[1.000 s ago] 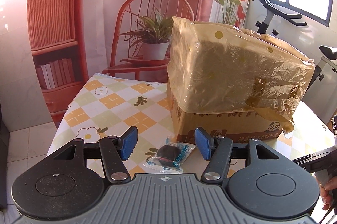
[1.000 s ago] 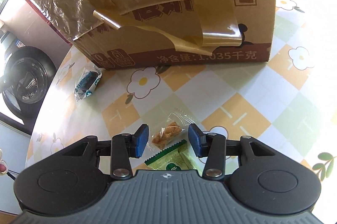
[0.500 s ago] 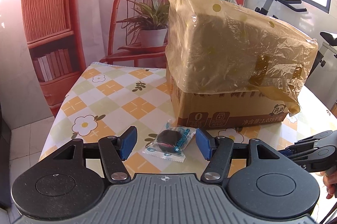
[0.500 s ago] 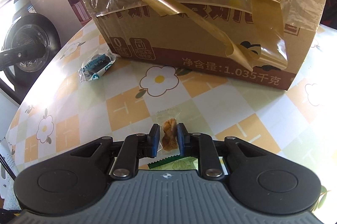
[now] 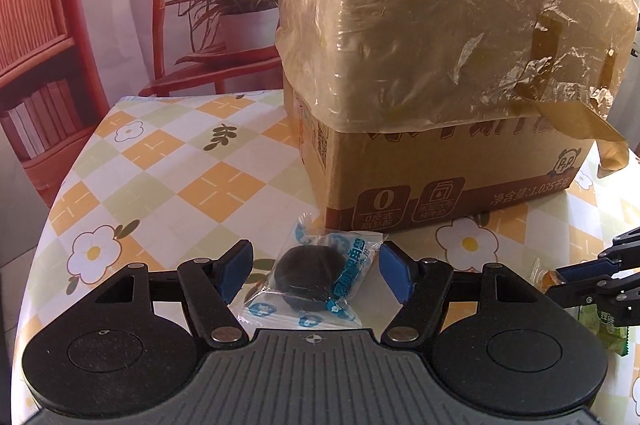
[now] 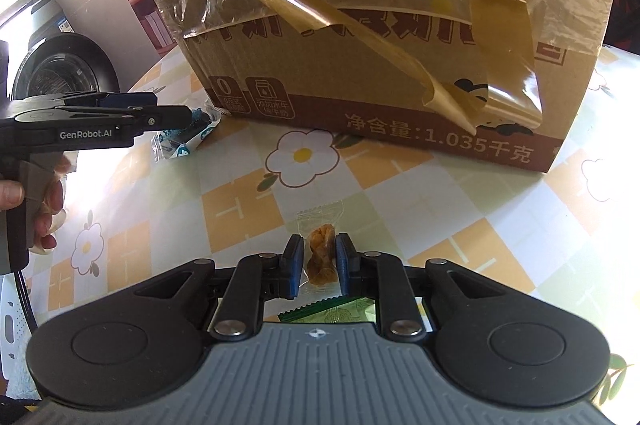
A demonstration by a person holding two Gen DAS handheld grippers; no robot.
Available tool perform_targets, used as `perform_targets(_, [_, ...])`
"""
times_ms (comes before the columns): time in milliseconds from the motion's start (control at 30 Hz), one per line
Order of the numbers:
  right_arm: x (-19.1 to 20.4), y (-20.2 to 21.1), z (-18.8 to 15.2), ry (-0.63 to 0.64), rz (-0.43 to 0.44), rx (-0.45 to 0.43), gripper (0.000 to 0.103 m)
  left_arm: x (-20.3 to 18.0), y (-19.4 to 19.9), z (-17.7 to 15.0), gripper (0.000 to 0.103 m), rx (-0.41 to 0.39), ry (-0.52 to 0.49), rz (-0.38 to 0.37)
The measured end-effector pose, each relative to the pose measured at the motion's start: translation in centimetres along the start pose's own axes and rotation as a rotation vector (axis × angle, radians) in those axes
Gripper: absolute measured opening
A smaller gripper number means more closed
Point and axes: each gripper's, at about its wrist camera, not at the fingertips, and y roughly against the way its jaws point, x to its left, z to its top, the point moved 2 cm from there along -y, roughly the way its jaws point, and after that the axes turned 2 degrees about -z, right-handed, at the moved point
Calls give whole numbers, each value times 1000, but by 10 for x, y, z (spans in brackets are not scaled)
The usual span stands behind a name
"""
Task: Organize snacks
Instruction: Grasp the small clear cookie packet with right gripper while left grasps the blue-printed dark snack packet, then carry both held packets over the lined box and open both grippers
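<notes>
The left gripper (image 5: pixel 312 267) stands wide, jaws just opening, astride the dark snack (image 5: pixel 310 275), which lies at seven o'clock from the box (image 5: pixel 440 161). A shallow close could slip off its slick wrapper. The right gripper (image 6: pixel 318 261) pinches the orange snack (image 6: pixel 320 257); lifting may drag the green packet (image 6: pixel 340 313) underneath. Three snacks, one box, two grippers.

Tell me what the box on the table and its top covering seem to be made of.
The box looks like matte brown corrugated cardboard: printed panels and folded edges show. Its covering appears to be thin, glossy, yellowish translucent plastic film, crinkled and catching glare. Shiny brown tape strips, one curling loose, seem to hold it.
</notes>
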Motion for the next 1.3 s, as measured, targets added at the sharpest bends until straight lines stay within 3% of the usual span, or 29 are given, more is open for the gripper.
perform_targets(133, [-1,2,-2,-7,7,-8,19,4,-20,-4,72,41,24,-50])
perform_targets(267, [-2,3,-2,-11,11,-13,19,-1,-23,-8,71,30,-21,-8])
perform_targets(367, [-3,3,-3,-16,17,-19,19,-3,-18,-10,52,25,-26,1])
perform_targets(400, [-3,4,-3,-19,19,-20,19,-4,-16,-11,51,28,-26,-2])
perform_targets(500, [-3,5,-4,-27,23,-25,19,-8,-7,-17,50,29,-21,-27])
perform_targets(700, [-6,8,-6,-54,37,-38,19,-16,17,-36,50,29,36,-1])
perform_targets(967, [1,25,-9,-16,71,-112,19,-26,61,-37,50,-56,131,38])
perform_targets(1133, [19,51,4,90,106,-226,19,-29,88,-23,50,-134,181,45])
perform_targets(1300, [33,83,25,177,131,-350,19,-29,120,7,50,-248,157,49])
